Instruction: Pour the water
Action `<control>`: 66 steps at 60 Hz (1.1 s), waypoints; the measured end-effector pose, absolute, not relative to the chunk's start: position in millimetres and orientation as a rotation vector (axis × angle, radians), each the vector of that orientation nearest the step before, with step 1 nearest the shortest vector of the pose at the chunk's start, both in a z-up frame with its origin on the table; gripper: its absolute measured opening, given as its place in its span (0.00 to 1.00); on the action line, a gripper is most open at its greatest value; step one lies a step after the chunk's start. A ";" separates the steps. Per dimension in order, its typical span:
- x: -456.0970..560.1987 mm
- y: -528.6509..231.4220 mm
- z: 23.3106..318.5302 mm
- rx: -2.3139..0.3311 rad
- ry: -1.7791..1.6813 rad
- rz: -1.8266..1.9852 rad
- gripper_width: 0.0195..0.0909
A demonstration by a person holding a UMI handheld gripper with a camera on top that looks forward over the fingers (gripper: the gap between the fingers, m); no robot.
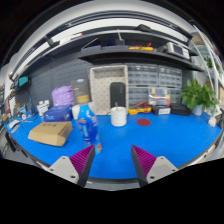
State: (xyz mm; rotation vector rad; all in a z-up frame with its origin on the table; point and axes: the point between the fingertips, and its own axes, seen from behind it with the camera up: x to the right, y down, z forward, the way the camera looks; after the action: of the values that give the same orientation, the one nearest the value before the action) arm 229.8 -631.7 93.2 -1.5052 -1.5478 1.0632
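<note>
Hand-held gripper [112,157] open wide and holding nothing, above blue counter [150,140], bottle [86,120] and white cup [119,116] beyond.

Blue table top [150,140] takes up most of the scene. Over on the left side there's a flat cardboard box [49,132] lying on it, and behind that a purple container [63,96] sitting on something blue. A small red disc-looking thing [143,122] lies further back on the table. On the far right a leafy green plant [197,95]. Behind it all, a grey cabinet with drawers [152,85] and a shelf [130,50] up top holding assorted stuff, too small to make out.
</note>
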 end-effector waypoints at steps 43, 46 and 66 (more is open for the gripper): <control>88.4 -728.7 87.5 -1.346 -1.472 1.139 0.57; 86.8 -724.6 87.2 -1.348 -1.435 1.152 0.47; 84.8 -731.4 83.3 -1.323 -1.517 1.104 0.29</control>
State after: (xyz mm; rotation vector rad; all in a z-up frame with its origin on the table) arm 84.8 -731.4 83.3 -1.3228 -1.5170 1.1040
